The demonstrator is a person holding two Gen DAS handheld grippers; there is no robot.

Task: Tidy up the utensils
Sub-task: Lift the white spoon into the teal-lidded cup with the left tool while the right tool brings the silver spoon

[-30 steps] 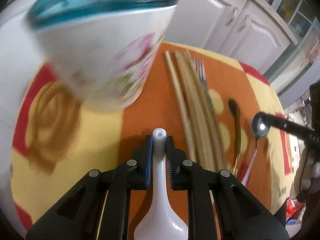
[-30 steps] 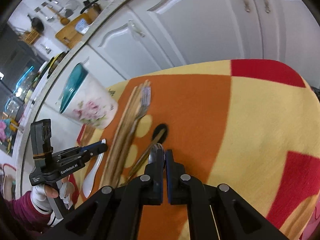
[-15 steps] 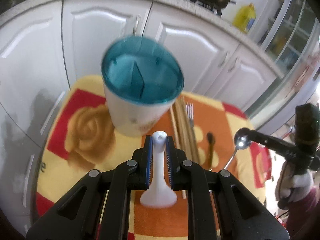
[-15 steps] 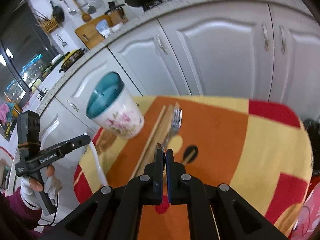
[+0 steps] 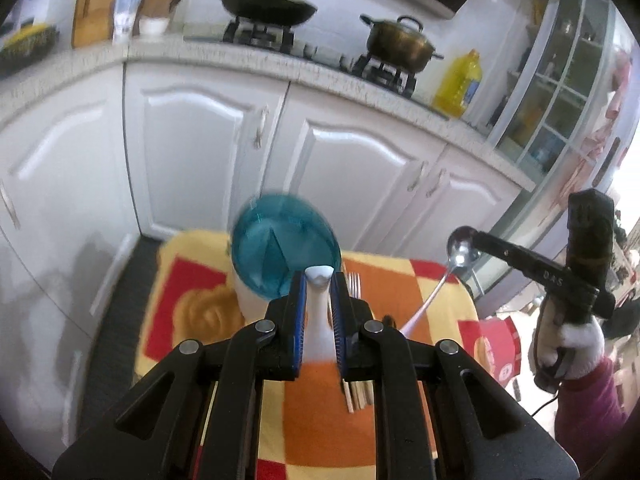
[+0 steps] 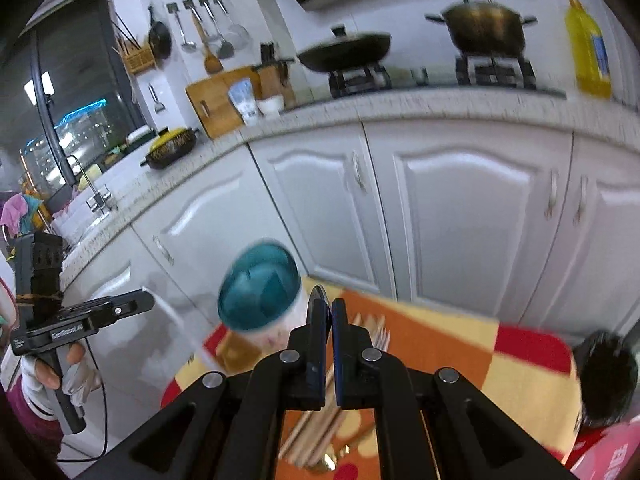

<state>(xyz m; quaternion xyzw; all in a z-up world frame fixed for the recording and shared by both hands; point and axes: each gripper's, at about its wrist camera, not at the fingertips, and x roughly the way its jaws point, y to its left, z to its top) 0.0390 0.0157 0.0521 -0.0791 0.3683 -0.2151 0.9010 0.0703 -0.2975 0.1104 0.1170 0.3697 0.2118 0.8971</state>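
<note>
Below us lies the orange, yellow and red cloth, and at its far left stands the utensil holder, white with a teal inside. Chopsticks and a fork lie right of it. Our left gripper has its jaws clenched on a white soup spoon. Our right gripper grasps a metal spoon, raised at right.

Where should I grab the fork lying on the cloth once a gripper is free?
Take the fork by its handle, coming from above with the fingers across it. It lies flat on the cloth, tines toward the holder, close beside the chopsticks, so pinch carefully to keep from catching them too.
</note>
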